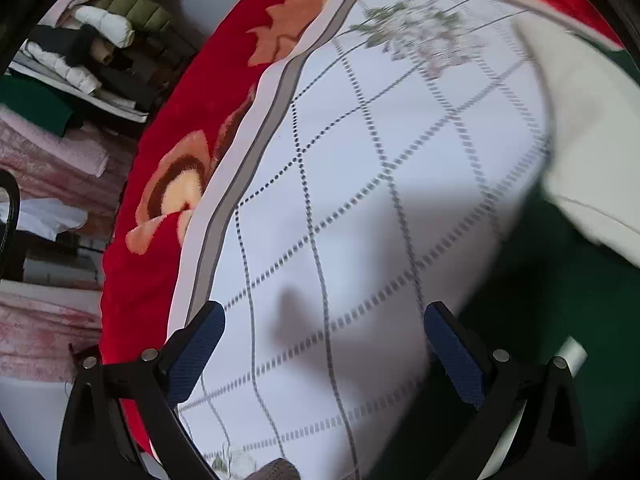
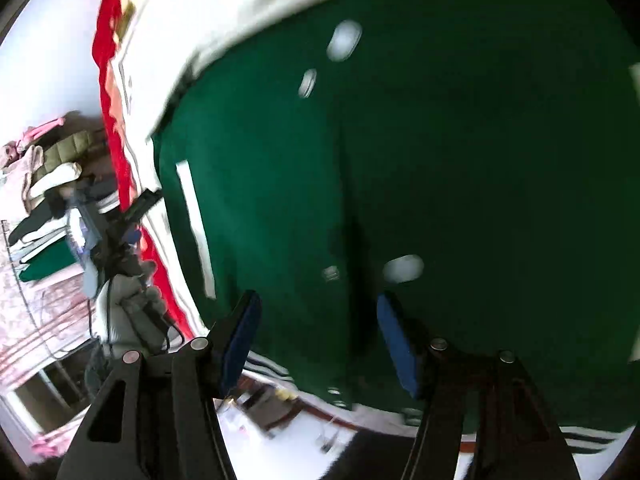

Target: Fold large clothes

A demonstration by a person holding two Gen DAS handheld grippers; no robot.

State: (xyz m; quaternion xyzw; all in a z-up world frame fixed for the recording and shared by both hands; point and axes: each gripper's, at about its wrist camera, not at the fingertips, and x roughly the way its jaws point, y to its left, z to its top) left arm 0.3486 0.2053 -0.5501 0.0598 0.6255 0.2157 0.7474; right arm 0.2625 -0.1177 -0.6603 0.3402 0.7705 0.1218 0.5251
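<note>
A dark green jacket (image 2: 440,180) with cream sleeves (image 2: 208,4), white snap buttons and a striped hem lies spread on the bed and fills the right wrist view. My right gripper (image 2: 316,336) is open just above its front, near a snap button (image 2: 403,268), holding nothing. In the left wrist view the jacket (image 1: 532,320) shows at the right with a cream sleeve (image 1: 592,128). My left gripper (image 1: 324,348) is open and empty over the white checked bedsheet (image 1: 360,184), left of the jacket. The left gripper also shows in the right wrist view (image 2: 132,216), held by a gloved hand.
A red flowered blanket (image 1: 168,184) runs along the bed's edge. Piles of folded clothes (image 1: 80,48) and pink bedding (image 1: 44,160) stand beyond it. The floor with small items (image 2: 272,404) shows past the jacket's hem.
</note>
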